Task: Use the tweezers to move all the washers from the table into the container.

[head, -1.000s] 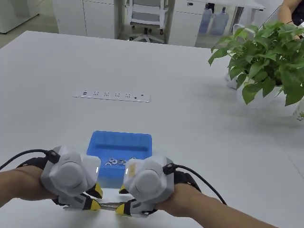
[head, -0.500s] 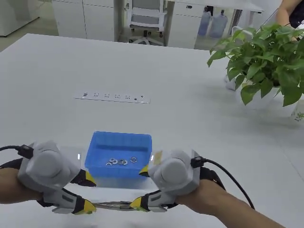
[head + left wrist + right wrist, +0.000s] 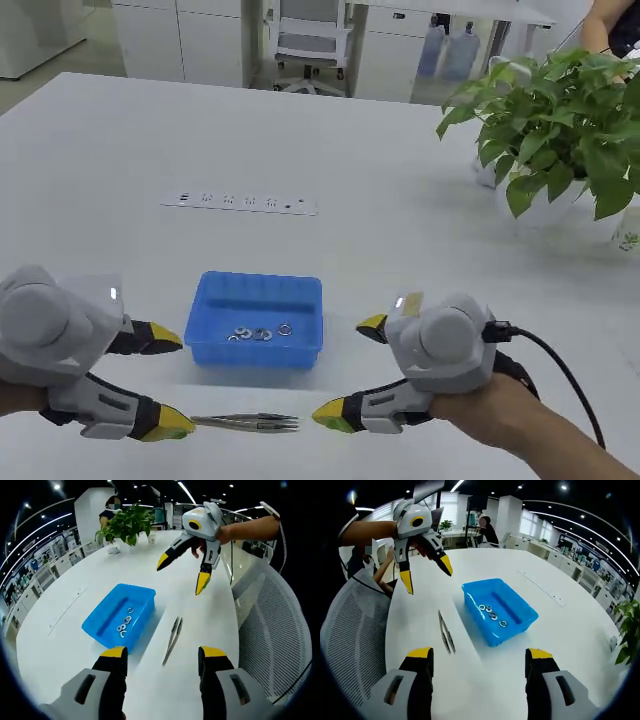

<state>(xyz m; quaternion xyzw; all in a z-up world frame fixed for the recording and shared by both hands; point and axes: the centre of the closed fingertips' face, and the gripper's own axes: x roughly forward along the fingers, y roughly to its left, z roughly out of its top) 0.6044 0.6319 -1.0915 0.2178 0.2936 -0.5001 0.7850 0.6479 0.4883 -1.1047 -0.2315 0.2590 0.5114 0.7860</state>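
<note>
Head view: power strip (image 3: pixel 240 203) beyond container (image 3: pixel 262 281) of washers (image 3: pixel 258 333) | left gripper view: mesh chair (image 3: pixel 272 630), tweezers (image 3: pixel 172 640) on bench (image 3: pixel 90 570) | left gripper (image 3: pixel 185 384), right gripper (image 3: pixel 338 368) fingers released

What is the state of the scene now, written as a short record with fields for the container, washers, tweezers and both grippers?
container: blue, on the white table
washers: several, inside the container
tweezers: flat on the table, near side of the container, not held
left gripper: open, empty
right gripper: open, empty
power strip: on the table, beyond the container
</note>
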